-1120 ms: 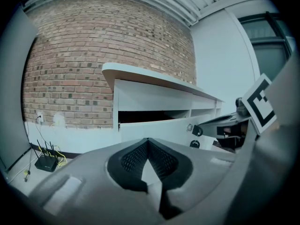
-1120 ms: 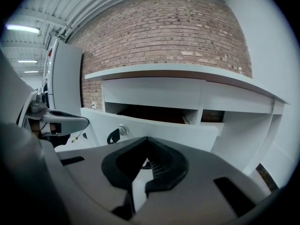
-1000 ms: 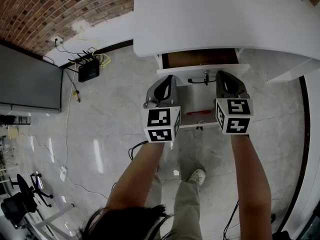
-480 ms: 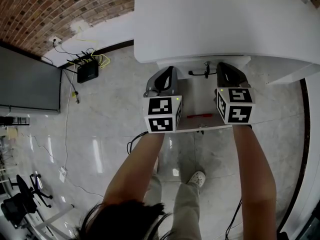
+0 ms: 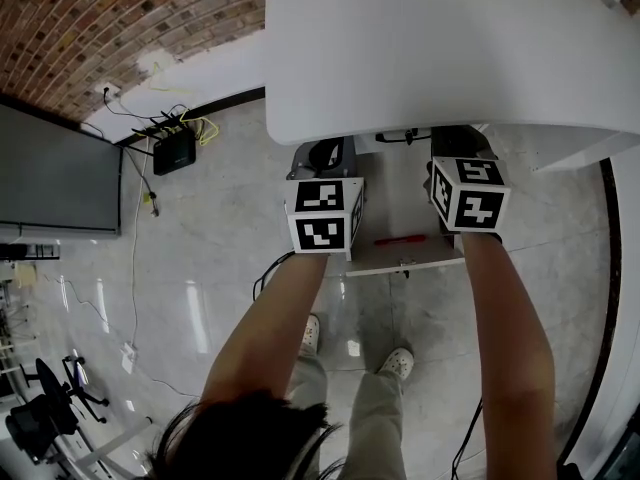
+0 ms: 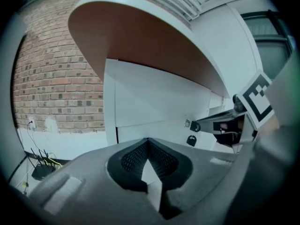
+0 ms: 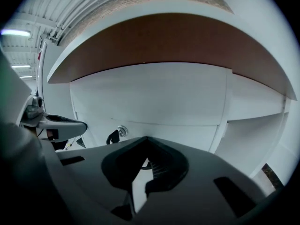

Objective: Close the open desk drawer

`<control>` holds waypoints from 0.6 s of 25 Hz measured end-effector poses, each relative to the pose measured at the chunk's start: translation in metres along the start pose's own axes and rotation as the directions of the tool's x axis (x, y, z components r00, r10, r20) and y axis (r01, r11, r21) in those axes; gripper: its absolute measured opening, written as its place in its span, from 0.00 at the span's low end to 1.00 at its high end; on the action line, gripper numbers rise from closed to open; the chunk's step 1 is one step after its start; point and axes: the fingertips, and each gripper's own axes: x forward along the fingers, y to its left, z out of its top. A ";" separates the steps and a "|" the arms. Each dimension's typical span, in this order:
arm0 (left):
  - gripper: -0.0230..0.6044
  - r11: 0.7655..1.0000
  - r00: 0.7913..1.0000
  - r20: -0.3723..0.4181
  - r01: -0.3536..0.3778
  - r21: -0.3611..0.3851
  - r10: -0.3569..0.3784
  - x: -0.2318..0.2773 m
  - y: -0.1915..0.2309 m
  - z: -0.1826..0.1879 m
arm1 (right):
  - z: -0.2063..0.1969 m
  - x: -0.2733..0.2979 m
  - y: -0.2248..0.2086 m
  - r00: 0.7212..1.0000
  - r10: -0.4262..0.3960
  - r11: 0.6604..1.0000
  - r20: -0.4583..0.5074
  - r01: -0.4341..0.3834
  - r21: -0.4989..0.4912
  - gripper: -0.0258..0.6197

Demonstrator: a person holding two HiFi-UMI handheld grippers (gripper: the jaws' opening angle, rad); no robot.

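Note:
The white desk top (image 5: 440, 38) covers the drawer unit, so no brown drawer interior shows. The drawer front (image 5: 392, 183) stands between my two grippers, and its lock with a dangling key (image 5: 400, 138) peeks out just under the desk edge. My left gripper (image 5: 325, 156) is at the left side of the front, jaws shut and empty. My right gripper (image 5: 455, 143) is at the right side, also shut and empty, its tips hidden under the desk edge. The drawer front (image 6: 154, 130) and lock (image 6: 187, 124) lie close ahead in the left gripper view, as do the front (image 7: 187, 135) and lock (image 7: 122, 131) in the right gripper view.
A black box with tangled cables (image 5: 174, 150) lies on the glossy floor by the brick wall (image 5: 90, 18). A dark flat panel (image 5: 50, 173) stands at the left. A red mark (image 5: 400, 238) shows low on the unit's front. The person's feet (image 5: 398, 360) stand below it.
The drawer has slid back under the desk, and its brown interior no longer shows. Both grippers moved forward with it, toward the desk.

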 end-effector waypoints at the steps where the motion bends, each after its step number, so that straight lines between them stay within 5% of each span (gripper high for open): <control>1: 0.04 1.000 1.000 -0.019 0.015 0.014 -0.015 0.003 -0.003 -0.002 | 0.001 0.001 -0.001 1.000 -0.001 1.000 0.001 0.001 -0.006 0.06; 6: 0.04 0.995 0.992 -0.109 0.068 0.072 -0.060 0.014 -0.017 -0.013 | 0.001 0.000 -0.001 1.000 0.009 0.999 -0.017 -0.010 -0.047 0.06; 15: 0.04 0.998 0.998 -0.041 0.057 0.001 -0.057 -0.005 -0.024 -0.008 | 0.003 -0.020 0.011 0.999 0.049 0.996 0.006 -0.049 -0.075 0.06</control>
